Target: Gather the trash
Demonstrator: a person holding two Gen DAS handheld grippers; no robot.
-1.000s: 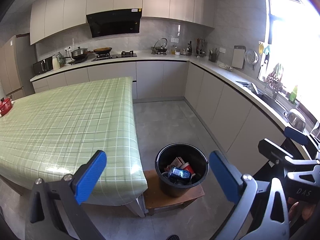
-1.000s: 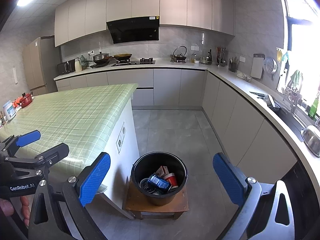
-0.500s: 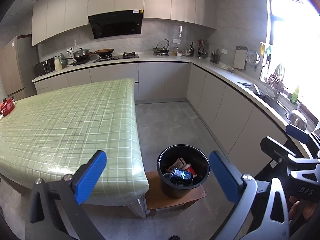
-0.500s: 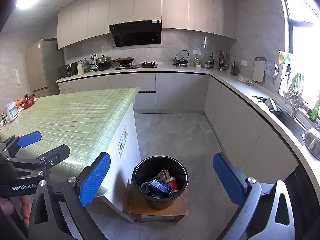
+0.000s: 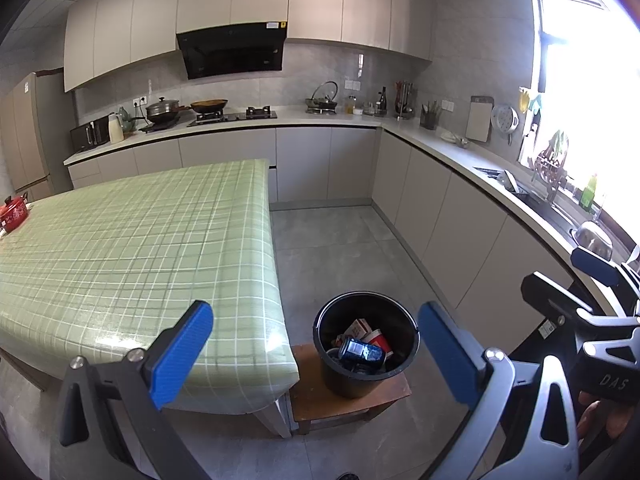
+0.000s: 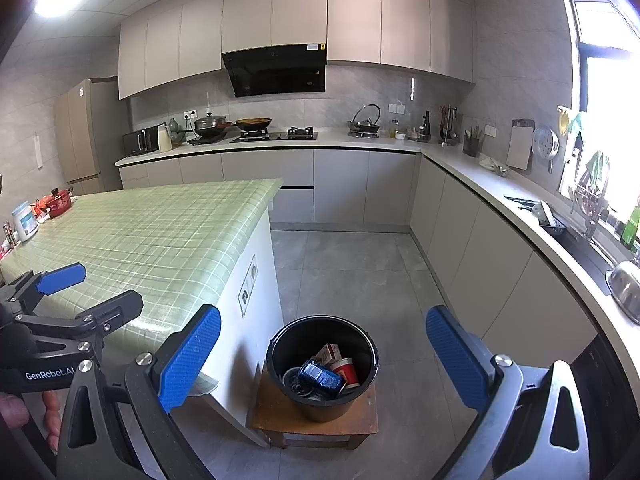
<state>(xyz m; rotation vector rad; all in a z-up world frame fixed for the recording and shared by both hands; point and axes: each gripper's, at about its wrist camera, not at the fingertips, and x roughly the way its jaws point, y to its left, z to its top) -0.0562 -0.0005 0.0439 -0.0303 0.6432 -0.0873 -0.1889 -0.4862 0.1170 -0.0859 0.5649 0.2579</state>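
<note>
I see a low wooden stool (image 6: 280, 416) on the floor (image 6: 352, 272), carrying the black bin (image 6: 360, 376); green-checked bench (image 6: 160, 236) alongside.

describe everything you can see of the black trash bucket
The black trash bucket is round, open-topped, and looks like plastic, with a slightly flared rim. It stands upright on a low brown wooden stool on the grey floor, close beside the end of the green-checked table. Inside lie a dark blue can on its side, a red and white cup and a small carton. Neither gripper touches it.
</note>
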